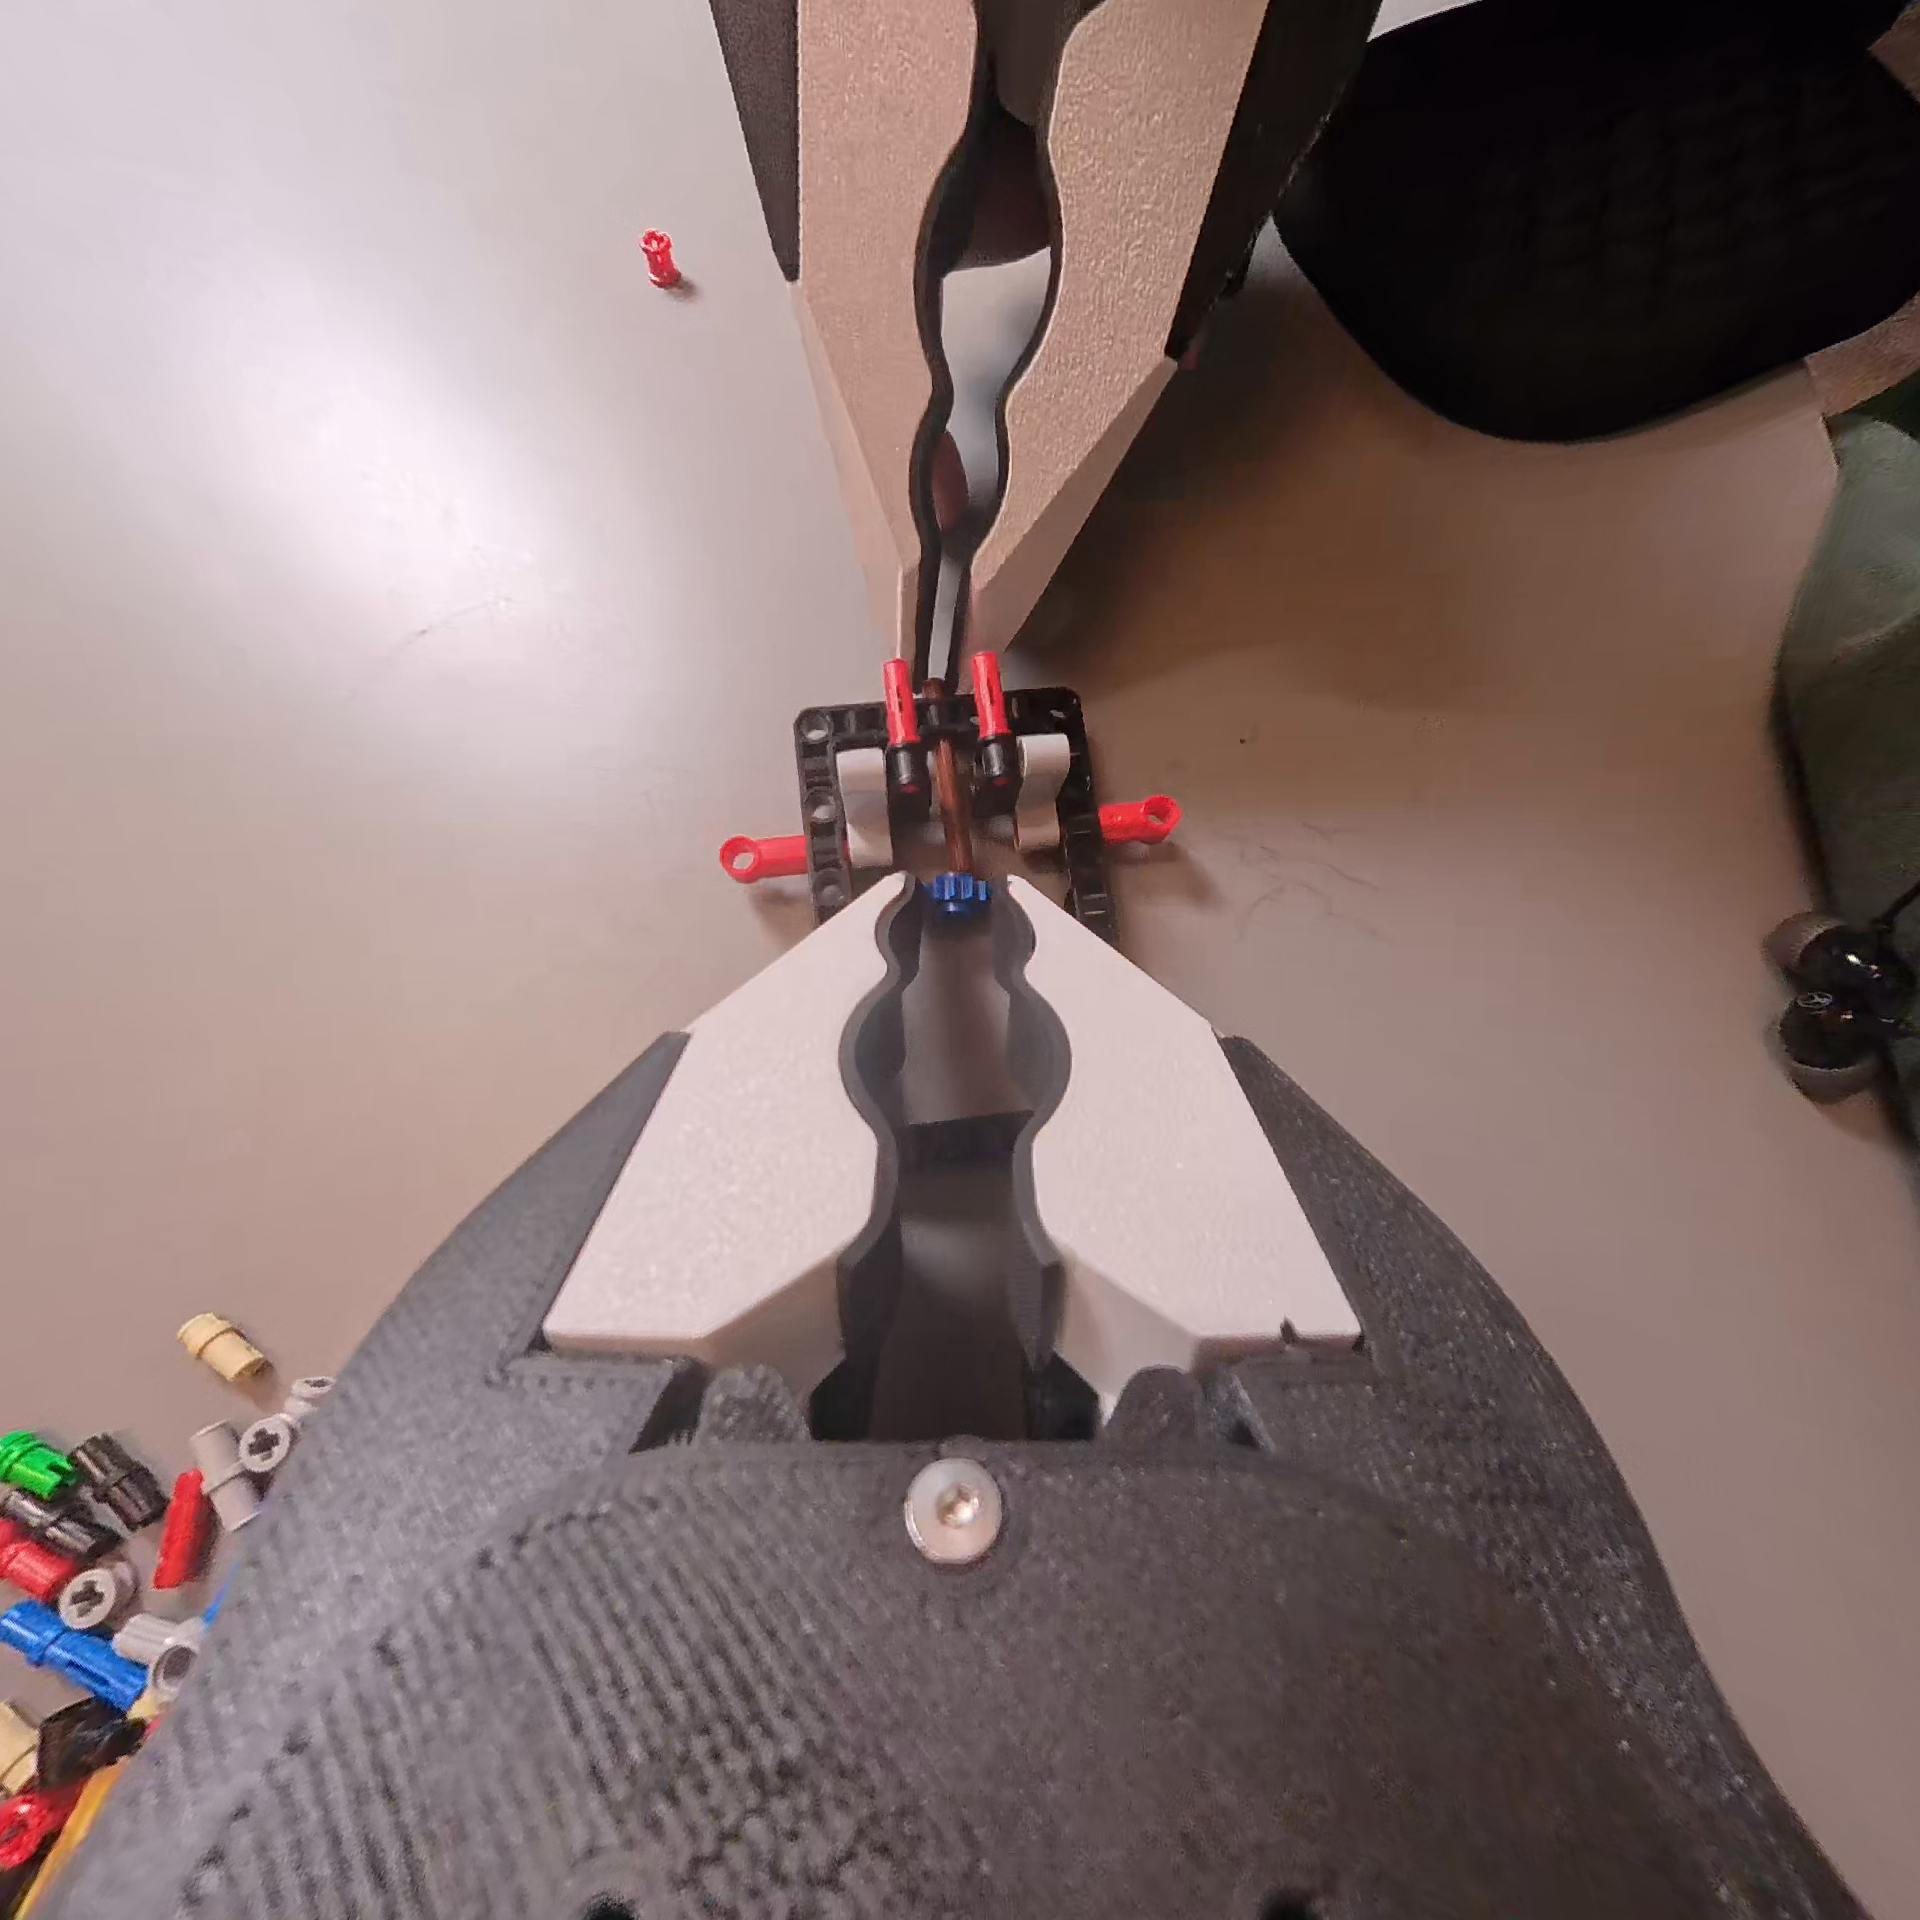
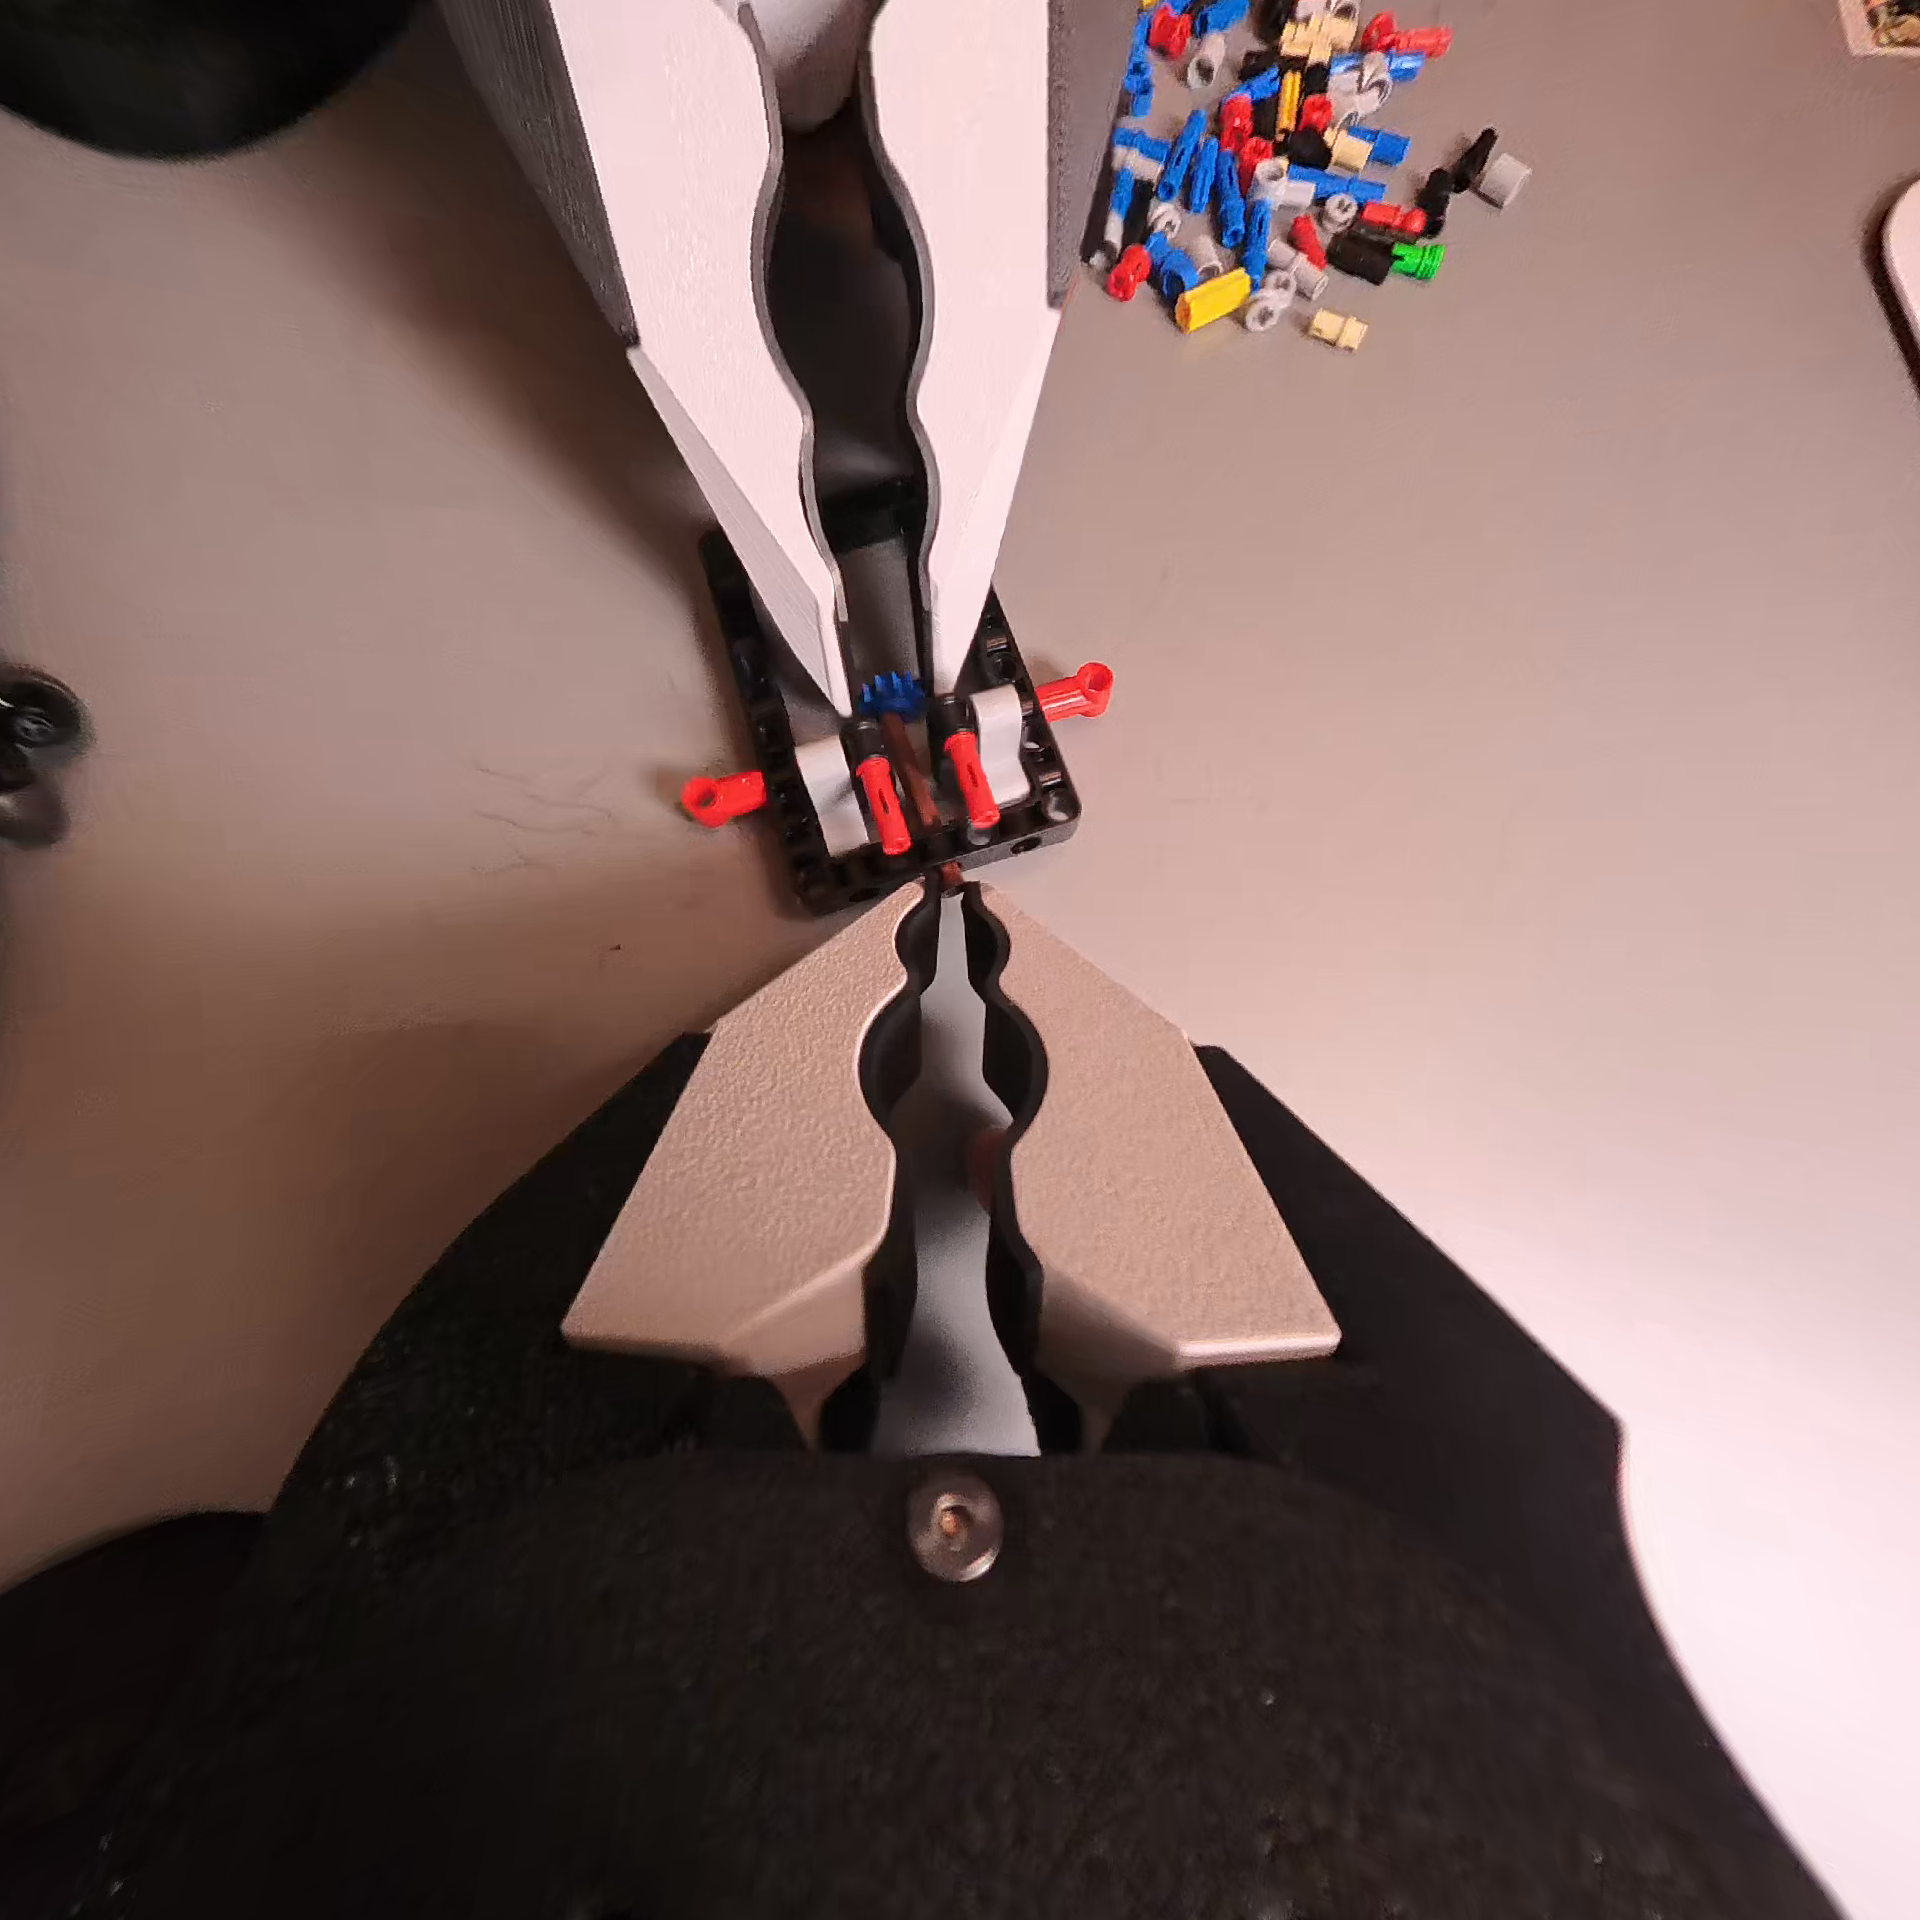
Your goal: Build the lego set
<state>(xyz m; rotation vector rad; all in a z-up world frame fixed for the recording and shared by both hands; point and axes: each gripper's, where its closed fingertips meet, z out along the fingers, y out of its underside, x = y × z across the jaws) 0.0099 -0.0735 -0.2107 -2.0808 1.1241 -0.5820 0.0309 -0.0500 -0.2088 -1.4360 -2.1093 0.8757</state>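
A black square frame [image 1: 1081,748] lies on the table, with two grey connectors [image 1: 1042,774], two upright red pins [image 1: 900,707] and a red pin sticking out on each side [image 1: 1138,821]. A brown axle [image 1: 948,790] runs through its middle. My left gripper [image 1: 956,896] is shut on a blue gear [image 1: 958,894] at the axle's near end. My right gripper [image 1: 938,665] comes from the far side. In the right wrist view, my right gripper [image 2: 950,883] is shut on the brown axle's [image 2: 914,774] end at the frame's [image 2: 1039,821] edge, and the left gripper [image 2: 889,698] holds the gear [image 2: 891,692].
A pile of loose coloured pieces [image 1: 83,1558] lies at the lower left, and shows in the right wrist view [image 2: 1268,156] at the top right. A lone red pin [image 1: 657,257] lies far left. Small black wheels [image 1: 1839,997] sit at the right and a dark object [image 1: 1610,208] at the back right. The grippers' ends are close to 4 cm from one another.
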